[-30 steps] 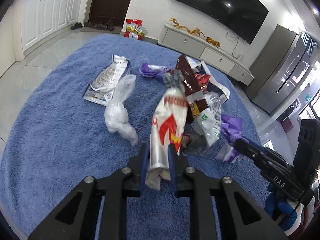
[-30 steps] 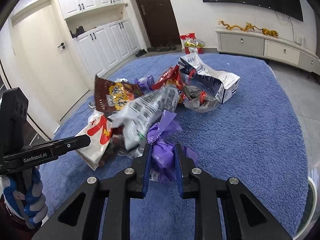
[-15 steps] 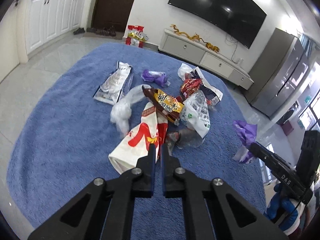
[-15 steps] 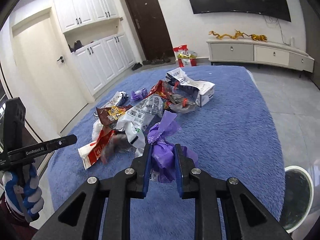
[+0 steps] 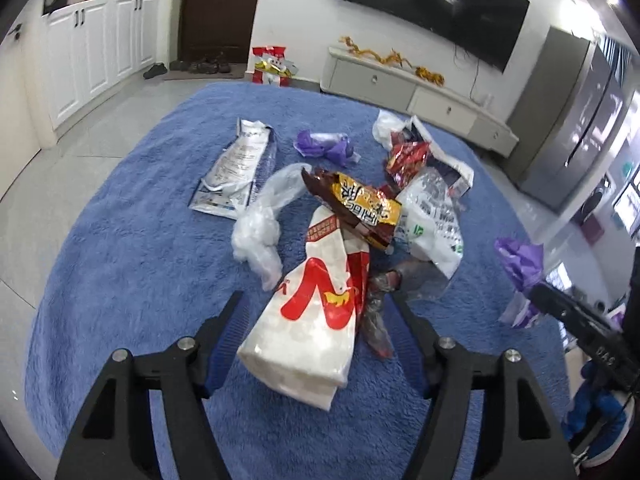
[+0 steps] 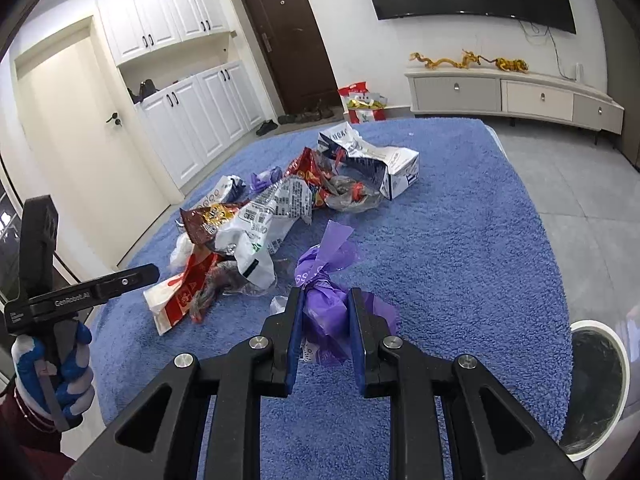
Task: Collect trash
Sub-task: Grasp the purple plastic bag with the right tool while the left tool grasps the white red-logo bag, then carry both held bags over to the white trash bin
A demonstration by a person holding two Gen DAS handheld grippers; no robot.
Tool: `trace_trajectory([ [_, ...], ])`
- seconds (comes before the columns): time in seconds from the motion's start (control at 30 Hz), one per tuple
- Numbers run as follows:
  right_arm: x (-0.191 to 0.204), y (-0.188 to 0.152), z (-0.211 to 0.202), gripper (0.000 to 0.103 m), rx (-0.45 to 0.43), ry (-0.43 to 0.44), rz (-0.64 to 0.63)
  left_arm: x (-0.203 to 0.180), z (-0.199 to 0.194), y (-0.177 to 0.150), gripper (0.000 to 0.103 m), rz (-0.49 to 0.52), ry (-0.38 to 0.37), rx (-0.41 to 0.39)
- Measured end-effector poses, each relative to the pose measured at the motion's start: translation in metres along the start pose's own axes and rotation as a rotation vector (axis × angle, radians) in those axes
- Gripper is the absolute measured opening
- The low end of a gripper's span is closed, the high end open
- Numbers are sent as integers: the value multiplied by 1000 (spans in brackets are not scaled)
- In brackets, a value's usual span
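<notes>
My left gripper [image 5: 316,314] points down at the blue rug [image 5: 132,280], its jaws opening. A white and red snack bag [image 5: 312,320] lies on the rug between the spread fingers, and neither pad presses on it. My right gripper [image 6: 325,304] is shut on a knotted purple plastic bag [image 6: 324,308] and holds it above the rug, apart from the pile. In the left wrist view the same purple bag [image 5: 520,264] hangs at the far right. Behind the white bag lie a brown and yellow wrapper [image 5: 360,208] and a white printed bag [image 5: 432,220].
A round bin [image 6: 592,392] with a white rim and dark liner stands off the rug at lower right. A clear plastic bag [image 5: 260,232], a flat white packet [image 5: 240,168], a purple wad [image 5: 324,146] and a red wrapper [image 5: 408,156] are scattered further back. A TV cabinet [image 5: 416,92] lines the far wall.
The left gripper let go of the white and red bag, closed empty, and now stands spread astride it. The right gripper carried the purple bag away from the pile, and the bin came into view.
</notes>
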State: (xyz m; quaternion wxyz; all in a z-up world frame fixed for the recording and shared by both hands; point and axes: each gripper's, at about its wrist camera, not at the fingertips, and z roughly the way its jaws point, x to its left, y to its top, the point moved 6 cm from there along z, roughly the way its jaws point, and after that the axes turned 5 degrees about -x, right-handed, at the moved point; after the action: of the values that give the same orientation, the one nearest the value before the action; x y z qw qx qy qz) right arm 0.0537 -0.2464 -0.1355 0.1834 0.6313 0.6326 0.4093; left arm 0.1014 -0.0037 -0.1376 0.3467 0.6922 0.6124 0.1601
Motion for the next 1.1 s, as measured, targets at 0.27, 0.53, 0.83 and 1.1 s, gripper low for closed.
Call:
trace_trajectory([
  [0.27, -11, -1, 5, 22, 14, -28, 20, 3, 36, -13, 56, -6, 14, 97],
  [0.53, -14, -4, 7, 22, 18, -30, 25, 1, 17, -18, 55, 7, -16, 49],
  [0.83, -13, -1, -9, 22, -8, -35, 21, 7, -7, -22, 14, -56, -66, 54],
  [1.1, -6, -4, -17, 22, -16, -31, 11, 3, -5, -30, 18, -9, -43, 62],
])
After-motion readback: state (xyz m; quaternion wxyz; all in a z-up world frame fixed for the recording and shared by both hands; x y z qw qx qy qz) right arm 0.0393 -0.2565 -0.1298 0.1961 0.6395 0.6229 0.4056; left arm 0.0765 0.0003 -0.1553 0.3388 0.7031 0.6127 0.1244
